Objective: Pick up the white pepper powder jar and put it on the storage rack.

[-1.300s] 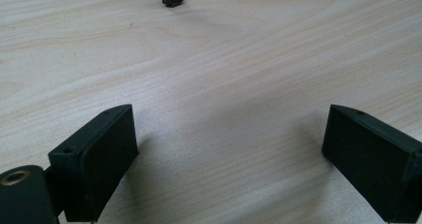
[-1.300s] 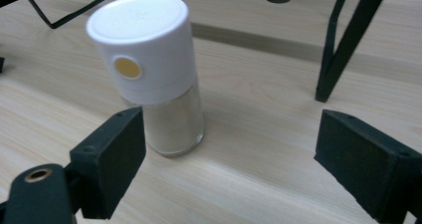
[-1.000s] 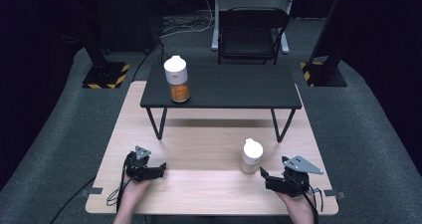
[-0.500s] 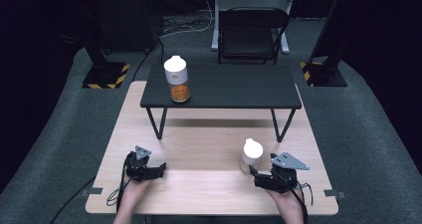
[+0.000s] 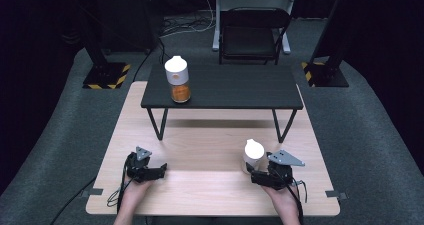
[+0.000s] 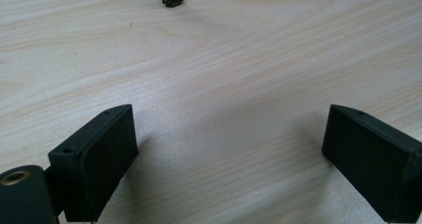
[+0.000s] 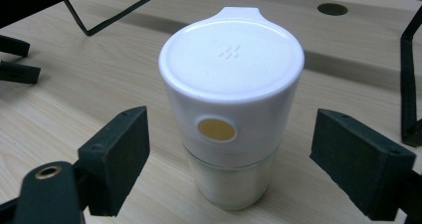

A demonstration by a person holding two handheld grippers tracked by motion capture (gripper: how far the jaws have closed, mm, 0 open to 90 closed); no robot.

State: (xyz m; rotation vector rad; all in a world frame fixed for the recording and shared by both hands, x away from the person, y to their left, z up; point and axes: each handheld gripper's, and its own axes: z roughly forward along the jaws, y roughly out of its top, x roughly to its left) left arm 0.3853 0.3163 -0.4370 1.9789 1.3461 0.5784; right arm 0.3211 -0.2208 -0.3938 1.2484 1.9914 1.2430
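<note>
The white-lidded jar (image 7: 231,104) stands upright on the near right part of the wooden table (image 5: 210,150). Its broad white plastic cap has a small spout at the far edge and a round yellowish mark on the side; under it is a short clear glass part with pale content. It is probably light but breakable, and the smooth cap may slip, so the wide cap wall looks the best place to grip. The right gripper (image 7: 244,164) is released, one jaw at each side of the jar, not touching. The left gripper (image 6: 229,159) rests released on bare wood, well apart.
</note>
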